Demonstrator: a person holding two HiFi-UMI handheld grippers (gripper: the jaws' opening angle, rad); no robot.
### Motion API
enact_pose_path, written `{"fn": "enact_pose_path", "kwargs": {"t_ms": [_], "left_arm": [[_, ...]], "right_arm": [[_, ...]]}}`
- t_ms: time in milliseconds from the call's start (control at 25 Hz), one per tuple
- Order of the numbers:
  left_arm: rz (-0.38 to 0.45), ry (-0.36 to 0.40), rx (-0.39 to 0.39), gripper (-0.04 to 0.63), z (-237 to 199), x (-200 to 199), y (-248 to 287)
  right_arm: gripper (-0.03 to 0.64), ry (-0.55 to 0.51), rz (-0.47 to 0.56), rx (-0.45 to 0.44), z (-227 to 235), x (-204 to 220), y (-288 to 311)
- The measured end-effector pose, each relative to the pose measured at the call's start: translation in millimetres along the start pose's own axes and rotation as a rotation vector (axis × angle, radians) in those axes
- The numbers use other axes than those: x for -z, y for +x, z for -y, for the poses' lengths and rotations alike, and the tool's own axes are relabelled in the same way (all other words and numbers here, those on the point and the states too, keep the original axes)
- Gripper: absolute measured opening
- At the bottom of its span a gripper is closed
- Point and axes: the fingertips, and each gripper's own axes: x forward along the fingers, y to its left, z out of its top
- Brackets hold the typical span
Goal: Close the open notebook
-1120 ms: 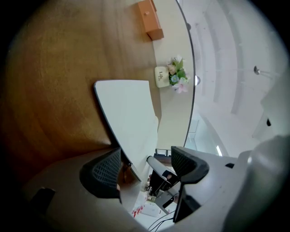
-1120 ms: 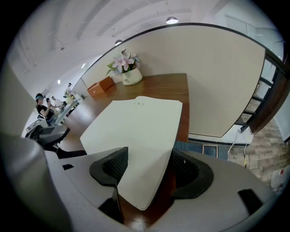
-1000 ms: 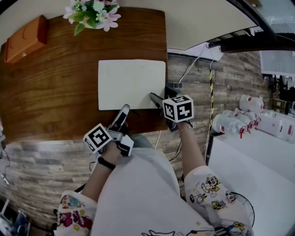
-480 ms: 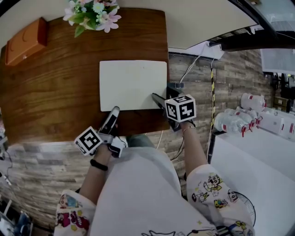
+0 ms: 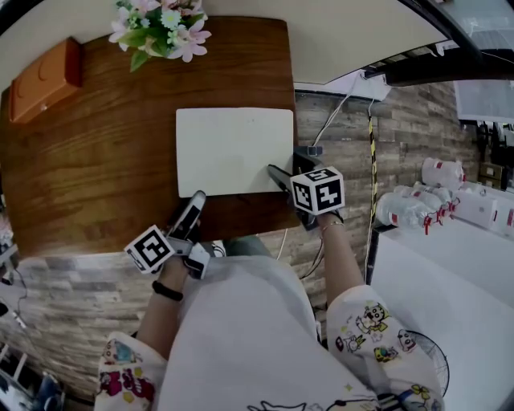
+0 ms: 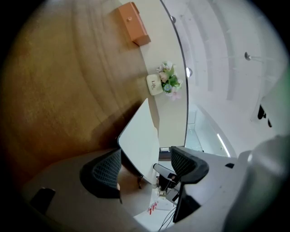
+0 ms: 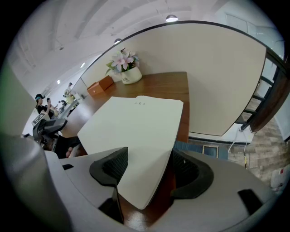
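I see the notebook (image 5: 234, 151) lying flat on the wooden bench (image 5: 96, 160), one plain cream face up, and it looks closed to me. It sits toward the bench's 3 o'clock side, its right edge close to the bench's edge. My right claw (image 7: 147, 165) is at the notebook's 5 o'clock corner. Its jaws are spread wide with that corner lying between them, the left pad over the cover and the right pad just off the edge, so nothing is clamped. My left claw (image 6: 145, 165) is at the notebook's 7 o'clock, just beside its near edge. Its jaws are apart too and hold nothing, with the notebook's near corner in line beyond them. I cannot tell whether its tip touches the cover. A pot of flowers (image 5: 161, 24) stands at the notebook's 11 o'clock by the far edge, and an orange box (image 5: 44, 72) lies at 10 o'clock, well apart.
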Motion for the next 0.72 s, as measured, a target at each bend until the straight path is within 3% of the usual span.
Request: {"fn": "enact_pose_path", "kwargs": {"t_ms": [240, 360, 480, 600, 720], "left_arm": [[-0.044, 0.066, -0.027, 0.322, -2.2, -10.1, -1.8], [-0.026, 0.118, -0.04, 0.322, -4.9, -26.1, -4.4], [-0.025, 0.109, -0.01, 0.322, -3.5, -39.8, 1.5], [-0.075, 0.152, -0.001, 0.321, -3.3, -48.5, 8.0], [-0.105, 0.12, -0.013, 0.321, -5.1, -51.7, 9.3]], "right_arm": [[0.272, 0.015, 0.005, 0.006, -0.2, 0.2, -0.1], [0.273, 0.014, 0.004, 0.005, -1.1, 0.0, 0.5], [0.273, 0.016, 0.007, 0.006, 0.2, -0.3, -0.7], [0.272, 0.032, 0.015, 0.013, 1.1, -1.2, 0.8], [0.272, 0.039, 0.019, 0.015, 1.2, -0.9, 0.7]]}}
